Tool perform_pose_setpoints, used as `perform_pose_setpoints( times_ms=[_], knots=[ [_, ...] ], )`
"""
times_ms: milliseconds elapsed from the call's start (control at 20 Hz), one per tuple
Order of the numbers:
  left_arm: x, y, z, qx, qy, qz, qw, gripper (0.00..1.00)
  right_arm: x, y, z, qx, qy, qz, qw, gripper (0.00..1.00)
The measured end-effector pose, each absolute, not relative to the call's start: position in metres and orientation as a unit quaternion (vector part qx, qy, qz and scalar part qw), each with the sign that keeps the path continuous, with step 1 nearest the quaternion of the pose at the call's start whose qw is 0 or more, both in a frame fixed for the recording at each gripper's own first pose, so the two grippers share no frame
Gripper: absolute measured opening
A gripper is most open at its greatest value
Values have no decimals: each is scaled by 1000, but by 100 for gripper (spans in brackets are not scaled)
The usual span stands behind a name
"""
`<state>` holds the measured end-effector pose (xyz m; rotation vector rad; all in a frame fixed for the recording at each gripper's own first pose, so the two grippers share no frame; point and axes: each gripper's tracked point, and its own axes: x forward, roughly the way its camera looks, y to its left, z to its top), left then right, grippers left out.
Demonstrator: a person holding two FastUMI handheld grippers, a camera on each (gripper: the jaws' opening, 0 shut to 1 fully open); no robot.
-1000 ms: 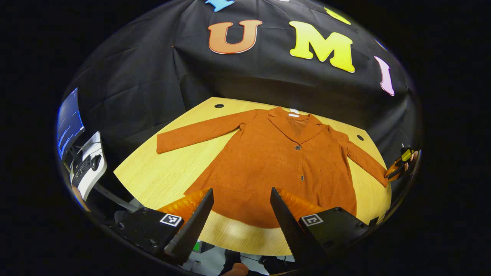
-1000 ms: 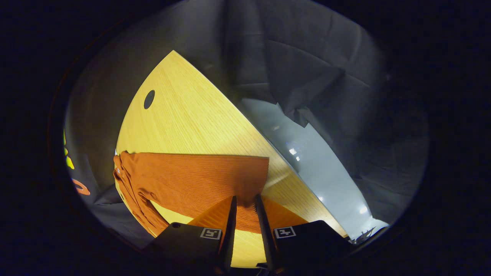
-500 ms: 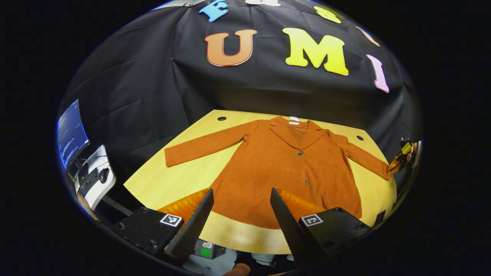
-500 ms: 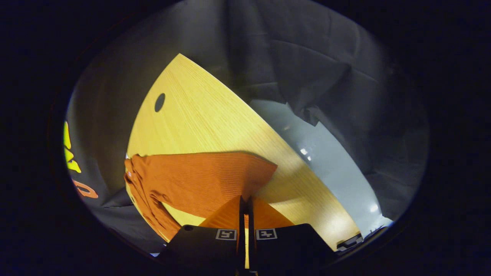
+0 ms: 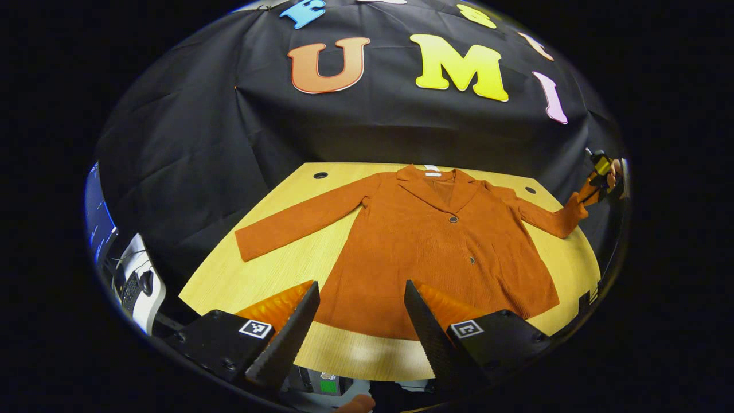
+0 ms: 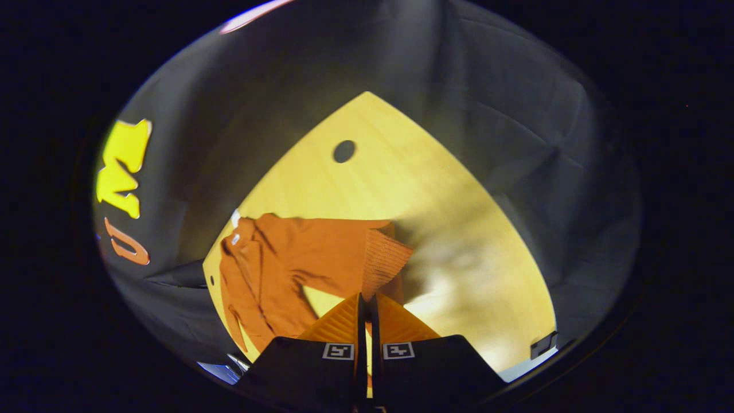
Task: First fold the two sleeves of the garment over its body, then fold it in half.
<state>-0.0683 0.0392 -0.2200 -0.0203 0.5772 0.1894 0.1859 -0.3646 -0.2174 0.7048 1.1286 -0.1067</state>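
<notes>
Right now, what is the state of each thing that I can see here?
Jacket: spread flat, buttoned, not folded.
Left sleeve: flat, stretched out on the table.
Right sleeve: cuff lifted off the table.
Left gripper: jaws open, empty.
Right gripper: jaws shut on the right sleeve.

A light wooden desk stood against the black cloth wall, with a round cable hole near its far left corner and another near the far right. Off to the left, lower down, a monitor glowed beside a white side table carrying a keyboard and a mouse.
</notes>
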Motion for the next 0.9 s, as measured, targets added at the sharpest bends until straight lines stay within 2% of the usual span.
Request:
perform_pose_setpoints(
  times_ms=[50,100,450,650,900],
  knots=[
    [-64,41,-219,-15,281,87,956,100,196,-343,-204,320,520,-36,791,4],
    [-61,44,-220,-23,281,79,956,97,204,-318,-192,313,518,-22,796,4],
    [-72,85,-229,-32,281,60,957,97,265,-122,-147,266,524,70,806,4],
    [-83,103,-241,-41,297,43,953,97,285,5,-153,243,547,127,791,4],
    [-93,131,-250,-45,309,57,948,97,303,122,-196,232,577,158,767,6]
  ],
)
